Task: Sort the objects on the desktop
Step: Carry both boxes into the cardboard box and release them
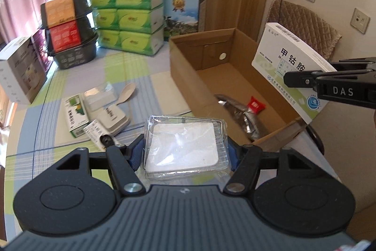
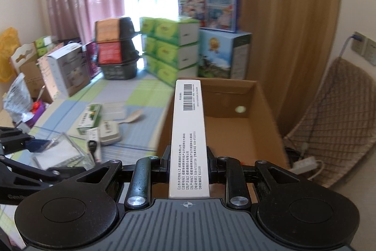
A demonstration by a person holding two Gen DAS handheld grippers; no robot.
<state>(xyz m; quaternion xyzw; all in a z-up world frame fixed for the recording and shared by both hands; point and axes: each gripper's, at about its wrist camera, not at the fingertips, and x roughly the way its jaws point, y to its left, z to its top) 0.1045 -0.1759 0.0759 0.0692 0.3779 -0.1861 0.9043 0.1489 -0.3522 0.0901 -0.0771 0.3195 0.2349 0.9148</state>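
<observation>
1. Right claw (image 2: 188, 162) is clamped on a white medicine box (image 2: 189, 133), held on edge over the cardboard box (image 1: 185, 72) — a loose grip could let it tip outside.
2. Left claw (image 1: 185, 152) grips a clear plastic case (image 1: 184, 145) above the desk (image 1: 145, 77); its slick wrap could slip.

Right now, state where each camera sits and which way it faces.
Left wrist: on the left gripper, looking along its fingers past the clear plastic case it clamps, towards the cardboard box.
Right wrist: on the right gripper, looking along the white medicine box it clamps, over the same box.
Shared: cardboard box, both held items, green tissue packs.
</observation>
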